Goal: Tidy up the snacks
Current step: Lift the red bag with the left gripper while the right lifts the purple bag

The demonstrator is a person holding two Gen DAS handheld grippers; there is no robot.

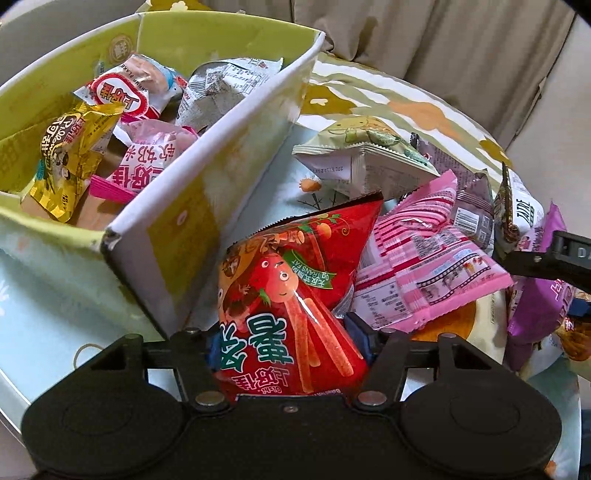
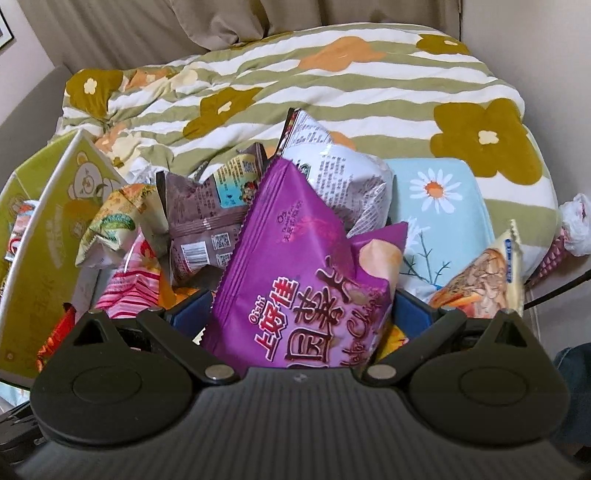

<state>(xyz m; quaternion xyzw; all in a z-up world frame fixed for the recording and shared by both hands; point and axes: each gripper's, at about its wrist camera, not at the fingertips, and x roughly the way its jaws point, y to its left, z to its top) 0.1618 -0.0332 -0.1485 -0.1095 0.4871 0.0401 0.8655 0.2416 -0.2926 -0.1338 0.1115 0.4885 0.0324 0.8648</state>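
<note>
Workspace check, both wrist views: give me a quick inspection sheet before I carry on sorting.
Surface: light blue daisy-print cloth, a striped floral quilt behind it.
Job's things: green box holds several packets, among them a gold packet; red snack bag and purple chip bag are gripped.
Clutter: loose pile beside the box, including a pink packet, brown packet and white packet.
Grippers: left gripper shut on the red snack bag; right gripper shut on the purple chip bag.
Cables: one dark cable at the right edge.
Surroundings: beige curtain.
</note>
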